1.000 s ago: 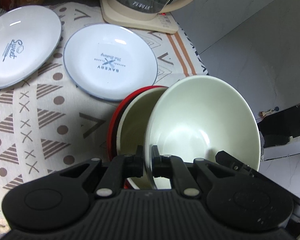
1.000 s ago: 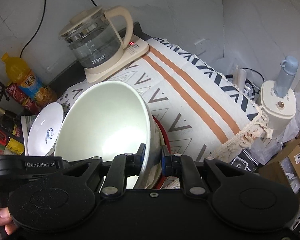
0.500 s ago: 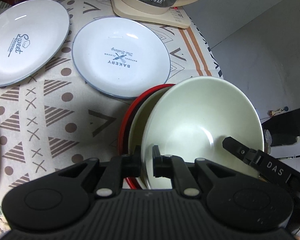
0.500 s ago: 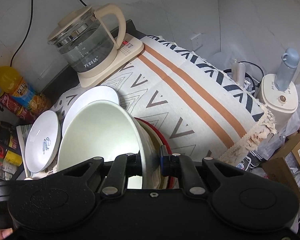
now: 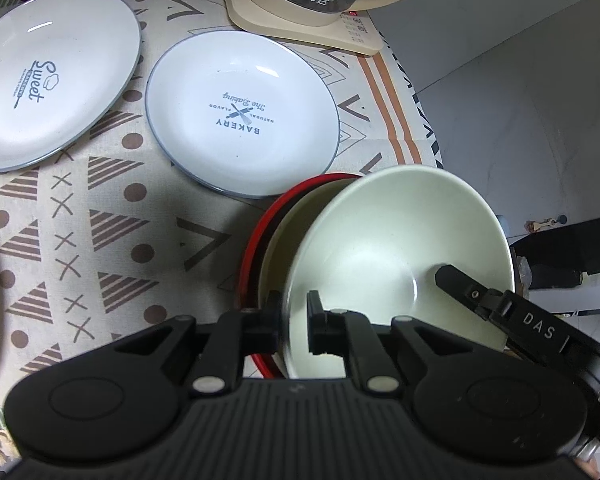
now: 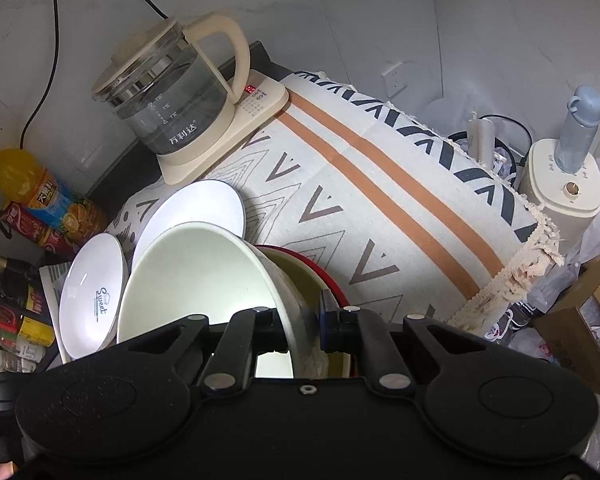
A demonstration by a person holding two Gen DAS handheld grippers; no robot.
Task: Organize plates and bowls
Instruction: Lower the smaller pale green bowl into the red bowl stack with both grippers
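Pale cream bowl (image 5: 400, 248), red-rimmed bowl (image 5: 256, 248), white blue-lettered plates (image 5: 240, 112), beige triangle-patterned tablecloth (image 5: 100, 240), black hand-held gripper (image 5: 294, 320)

There are two white plates: one says "Sweet" (image 5: 40, 84) and one says "Bakery" (image 5: 242, 114).

There are three bowls in one stack: a pale bowl on top (image 5: 404, 256), another pale bowl (image 5: 284, 240) under it, and a red bowl (image 5: 260, 232) at the bottom.

There is one kettle (image 6: 168, 96) on one base (image 6: 260, 108).

There is one orange drink bottle (image 6: 24, 184) and one red can (image 6: 36, 228) beside it.

There is one blue bottle (image 6: 578, 128).

There are two black tools: the left tool (image 5: 294, 316) and the right tool (image 6: 300, 324).

There is one cloth (image 6: 360, 208) on the counter.
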